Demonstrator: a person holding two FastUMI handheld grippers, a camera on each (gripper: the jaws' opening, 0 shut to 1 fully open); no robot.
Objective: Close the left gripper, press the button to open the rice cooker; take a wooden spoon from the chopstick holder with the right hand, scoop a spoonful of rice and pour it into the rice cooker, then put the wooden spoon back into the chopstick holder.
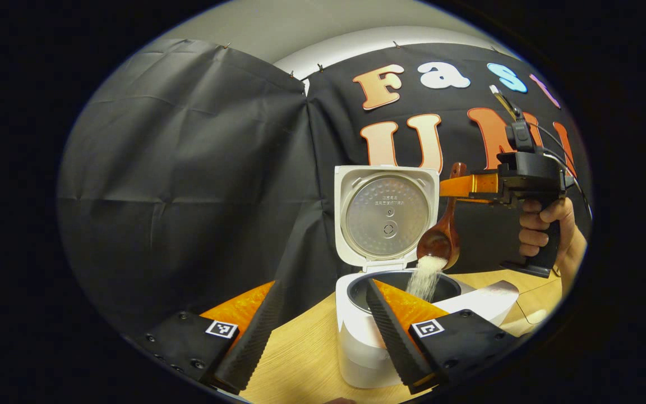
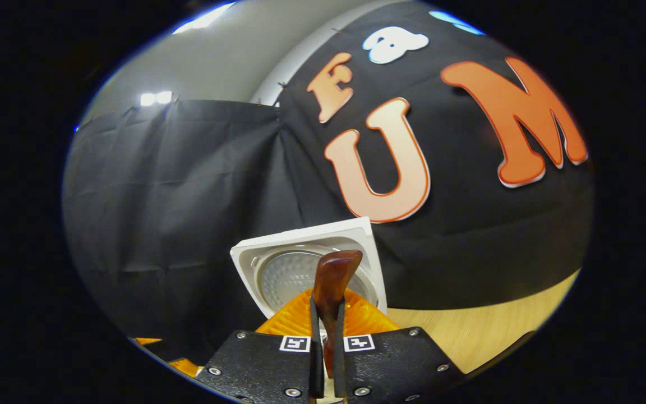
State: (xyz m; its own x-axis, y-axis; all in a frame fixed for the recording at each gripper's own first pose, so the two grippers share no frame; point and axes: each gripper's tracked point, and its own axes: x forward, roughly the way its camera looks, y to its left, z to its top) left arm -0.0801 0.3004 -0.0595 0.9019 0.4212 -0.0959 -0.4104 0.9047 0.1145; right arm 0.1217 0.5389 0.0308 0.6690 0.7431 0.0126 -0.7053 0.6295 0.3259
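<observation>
The rice cooker (image 1: 368, 336) stands on the counter (image 1: 300, 359) with its lid (image 1: 386, 220) swung up and upright behind the pot, so the button step looks done. Nearest the lens in the left gripper view, the left gripper (image 1: 323, 328) hangs in front of the cooker with its fingers spread wide and nothing between them; one finger crosses the cooker's front rim. Above the right side of the pot opening, the wooden spoon (image 1: 441, 238) hangs bowl-down, tipped, and a stream of rice (image 1: 427, 278) falls from it into the pot. Farther right of the cooker, the right gripper (image 1: 460, 186) is clamped on the spoon's handle, with a hand (image 1: 541, 227) around its grip; the right gripper view shows the handle pinched between both fingers, the lid beyond.

The pouring step is in hand. Once the spoon has emptied, the next move probably calls for carrying it to the chopstick holder and lowering it in handle-up before releasing.
</observation>
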